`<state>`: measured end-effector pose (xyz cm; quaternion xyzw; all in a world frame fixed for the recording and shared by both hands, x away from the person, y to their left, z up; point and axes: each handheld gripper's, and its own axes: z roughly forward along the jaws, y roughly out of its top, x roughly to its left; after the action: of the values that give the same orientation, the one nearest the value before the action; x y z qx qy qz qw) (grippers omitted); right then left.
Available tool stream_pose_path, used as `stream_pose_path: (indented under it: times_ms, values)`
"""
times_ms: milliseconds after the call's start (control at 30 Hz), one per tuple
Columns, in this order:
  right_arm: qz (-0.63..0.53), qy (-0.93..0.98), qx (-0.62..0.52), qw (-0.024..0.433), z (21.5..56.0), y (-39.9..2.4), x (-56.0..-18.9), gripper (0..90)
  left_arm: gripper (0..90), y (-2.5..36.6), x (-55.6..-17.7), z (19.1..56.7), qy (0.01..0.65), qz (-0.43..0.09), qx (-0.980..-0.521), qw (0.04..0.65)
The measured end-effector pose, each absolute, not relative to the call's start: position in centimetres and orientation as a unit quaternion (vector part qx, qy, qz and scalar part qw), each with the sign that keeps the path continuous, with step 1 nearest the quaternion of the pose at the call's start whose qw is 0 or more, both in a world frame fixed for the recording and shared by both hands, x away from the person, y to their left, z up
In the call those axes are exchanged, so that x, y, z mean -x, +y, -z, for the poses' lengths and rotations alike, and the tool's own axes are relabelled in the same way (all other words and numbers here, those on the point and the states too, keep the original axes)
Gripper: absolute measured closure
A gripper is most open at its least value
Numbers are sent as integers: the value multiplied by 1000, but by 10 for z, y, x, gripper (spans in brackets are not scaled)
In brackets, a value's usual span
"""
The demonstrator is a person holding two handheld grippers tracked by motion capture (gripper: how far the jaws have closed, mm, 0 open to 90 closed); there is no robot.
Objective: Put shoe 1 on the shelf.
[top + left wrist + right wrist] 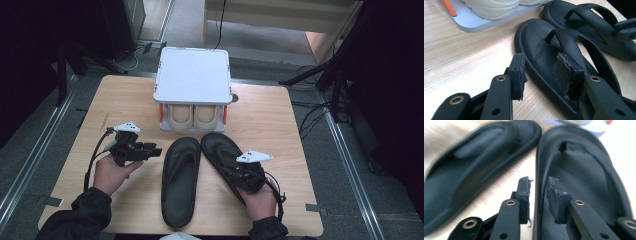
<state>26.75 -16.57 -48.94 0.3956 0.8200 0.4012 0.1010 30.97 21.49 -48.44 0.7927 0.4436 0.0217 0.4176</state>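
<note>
I see two black flip-flops lying side by side on the wooden table (260,107), just in front of a white shoe rack (194,75) that holds one pair of cream shoes (192,116) on its lower shelf. My right gripper (537,195) sits at the heel end of the right flip-flop (225,150); its jaws straddle that sandal's inner rim, one pad outside over the table and one over the footbed, and I see a slight gap on either side of the rim rather than a pinch. My left gripper (544,72) is just beside the left flip-flop (180,180), jaws spread, the outer edge of the sole between them without either pad pressing on it. Count: two flip-flops, two cream shoes, one rack, two grippers.
</note>
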Motion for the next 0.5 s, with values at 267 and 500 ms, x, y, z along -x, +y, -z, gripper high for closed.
stream_pose_path:
  times_ms: [267, 500]
  values:
    - [-427, 803, -401, 106, 477, -200, -282, 900, 795, 217, -303, 486, 447, -16, -792, 417]
    - [-420, 801, -405, 132, 479, -223, -306, 900, 881, 216, -297, 492, 446, -12, -794, 412]
